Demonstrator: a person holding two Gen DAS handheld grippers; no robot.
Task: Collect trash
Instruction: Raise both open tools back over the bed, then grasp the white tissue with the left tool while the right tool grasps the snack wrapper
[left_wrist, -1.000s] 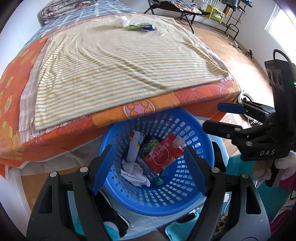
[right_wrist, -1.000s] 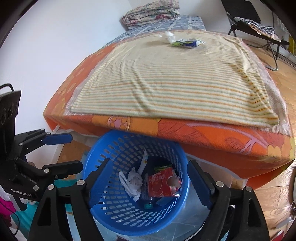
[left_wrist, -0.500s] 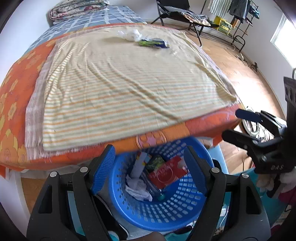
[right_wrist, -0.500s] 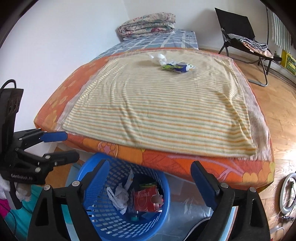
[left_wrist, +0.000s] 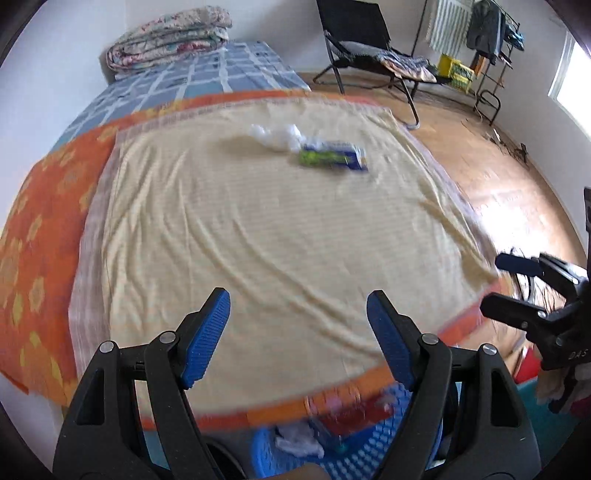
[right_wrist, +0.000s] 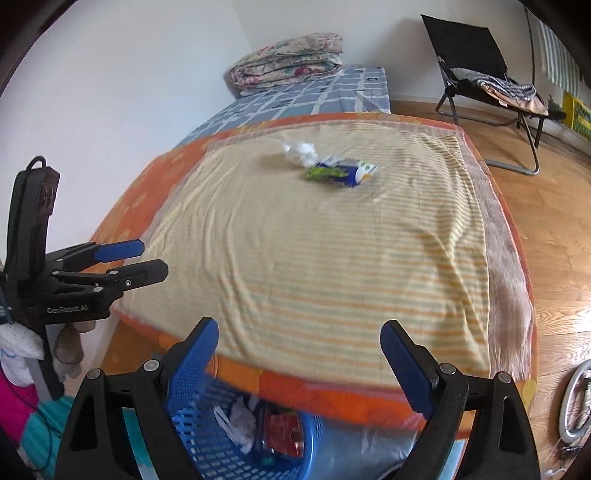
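Left wrist view: left gripper (left_wrist: 297, 317) spread wide, nothing btw its blue pads (left_wrist: 207, 334) — released. Straight ahead of it lies the striped cream blanket (left_wrist: 266, 236) over an orange bedspread (left_wrist: 40, 236). Far ahead, slightly right of centre: a crumpled white plastic bag (left_wrist: 275, 136) touching a green/blue wrapper (left_wrist: 332, 158), both on the blanket. Below and behind the fingertips, at the bed's near edge, the blue basket (left_wrist: 369, 443) w/ white tissue (left_wrist: 297, 439) and a red packet (left_wrist: 351, 410) inside, all blurred. Right gripper (left_wrist: 506, 284) shows at the far right, also parted and empty. Folded quilt (left_wrist: 168, 37) far ahead-left, black chair (left_wrist: 365, 40) far ahead-right.

Right wrist view: right gripper (right_wrist: 299, 345) released too, pads wide apart, holding nothing. White plastic bag (right_wrist: 301, 151) and wrapper (right_wrist: 341, 171) far ahead, near centre, touching each other on the blanket (right_wrist: 332, 258). Blue basket (right_wrist: 229, 443) sits low — under the left finger, partly tucked beneath the bed edge; tissue (right_wrist: 238, 424) and red packet (right_wrist: 284, 432) visible in it. Left gripper (right_wrist: 125, 260) off to the left, parted, empty
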